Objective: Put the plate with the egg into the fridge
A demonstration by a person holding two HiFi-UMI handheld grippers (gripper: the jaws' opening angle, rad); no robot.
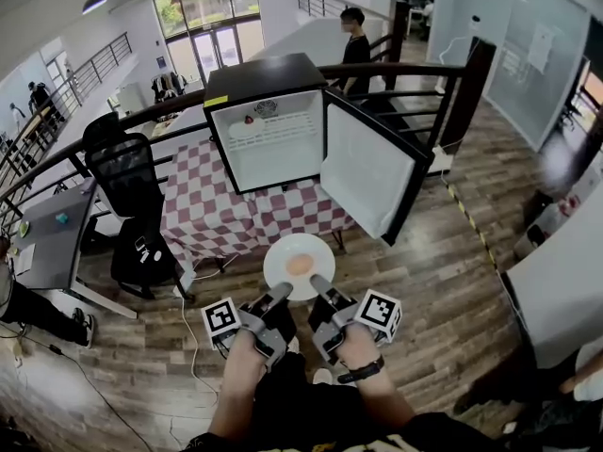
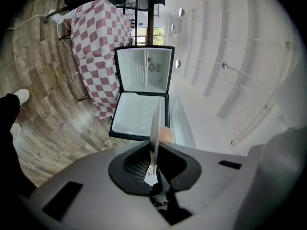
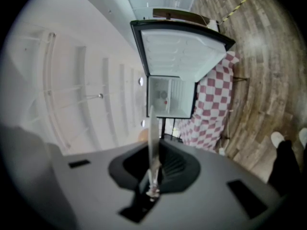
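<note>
Left gripper point(image 1: 281, 293) and right gripper point(image 1: 318, 283) were clamped on the near rim of my white plate point(image 1: 280, 255), with the egg point(image 1: 300, 265) at its centre. I held it forward, forearms side by side, well short of the open fridge point(image 1: 273, 130).

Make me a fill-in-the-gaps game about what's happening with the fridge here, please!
The round white plate carries one brownish ____.
The left gripper and the right gripper are both shut on the ____.
The small black fridge has its door standing ____.
The fridge rests on a checked cloth of white and ____.
Missing words: egg, plate, open, red.
</note>
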